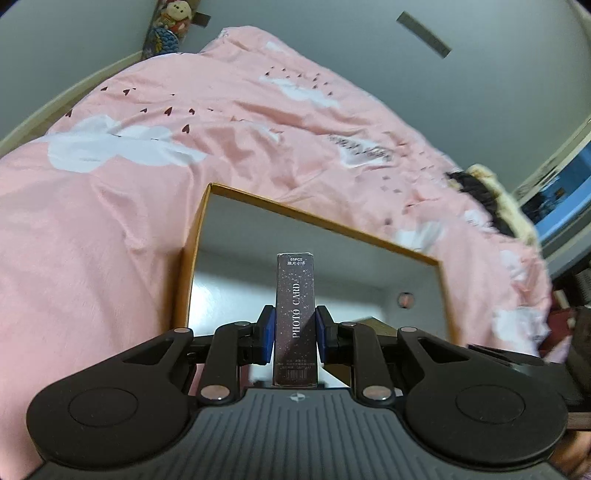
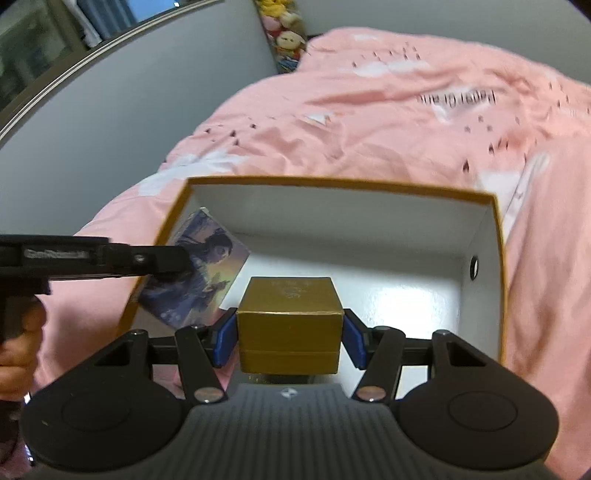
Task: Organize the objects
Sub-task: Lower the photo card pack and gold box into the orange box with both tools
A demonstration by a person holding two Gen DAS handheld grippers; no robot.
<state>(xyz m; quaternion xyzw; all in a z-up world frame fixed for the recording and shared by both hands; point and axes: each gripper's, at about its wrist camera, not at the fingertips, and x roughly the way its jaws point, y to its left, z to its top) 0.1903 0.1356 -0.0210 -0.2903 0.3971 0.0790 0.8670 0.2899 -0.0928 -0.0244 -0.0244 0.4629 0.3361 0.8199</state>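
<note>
My left gripper [image 1: 294,328] is shut on a dark photo card box [image 1: 295,295] and holds it upright over the open orange storage box [image 1: 325,221]. In the right wrist view the same card box [image 2: 199,273] shows its picture face at the storage box's left wall, with the left gripper [image 2: 173,260] coming in from the left. My right gripper [image 2: 289,336] is shut on a small gold cube box [image 2: 290,325] and holds it above the near part of the white-lined storage box [image 2: 332,184].
The storage box lies on a bed with a pink quilt [image 1: 110,221] printed with white clouds and small hearts. Plush toys [image 2: 284,33] hang in the wall corner. A window [image 1: 561,195] is at the right. A round hole [image 2: 474,265] marks the box's right wall.
</note>
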